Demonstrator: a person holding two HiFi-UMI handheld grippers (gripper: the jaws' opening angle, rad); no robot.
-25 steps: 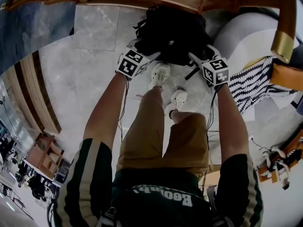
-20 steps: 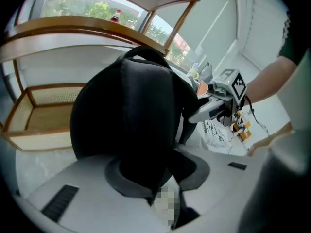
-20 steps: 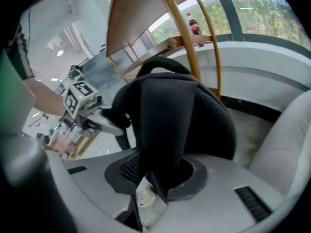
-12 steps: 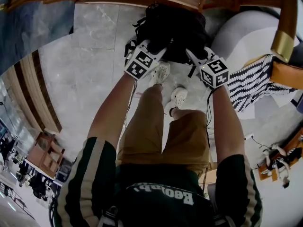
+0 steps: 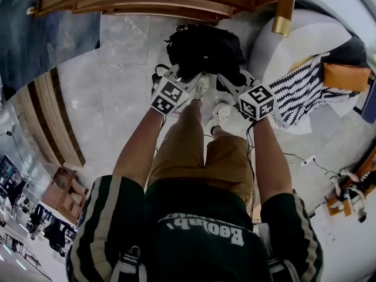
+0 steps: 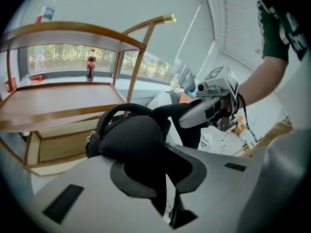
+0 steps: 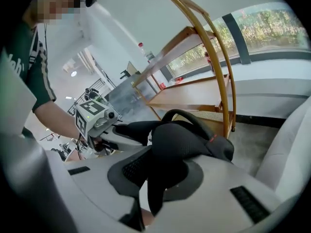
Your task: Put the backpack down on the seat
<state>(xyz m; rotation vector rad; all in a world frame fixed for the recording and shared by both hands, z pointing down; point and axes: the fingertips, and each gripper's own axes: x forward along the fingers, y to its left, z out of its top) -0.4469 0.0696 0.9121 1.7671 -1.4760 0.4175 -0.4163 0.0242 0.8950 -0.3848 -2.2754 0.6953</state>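
Change: a second ago both my jaws stood wide; now both are clenched.
Left gripper [image 5: 189, 80]: grasping a padded black strap [image 6: 133, 140].
Right gripper [image 5: 229, 82]: grasping the other padded strap [image 7: 180, 144].
Black fabric backpack [image 5: 202, 47]: low before my feet, not yet on the pale grey upholstered seat [image 5: 276, 49].
Meaning: hold looks secured; lifting rightward should follow.

A cola bottle [image 6: 90, 68] stands on a wooden shelf [image 6: 58, 98] by the window [image 6: 58, 58]; a striped throw [image 5: 305, 96] lies beside an orange cushion [image 5: 343, 75].
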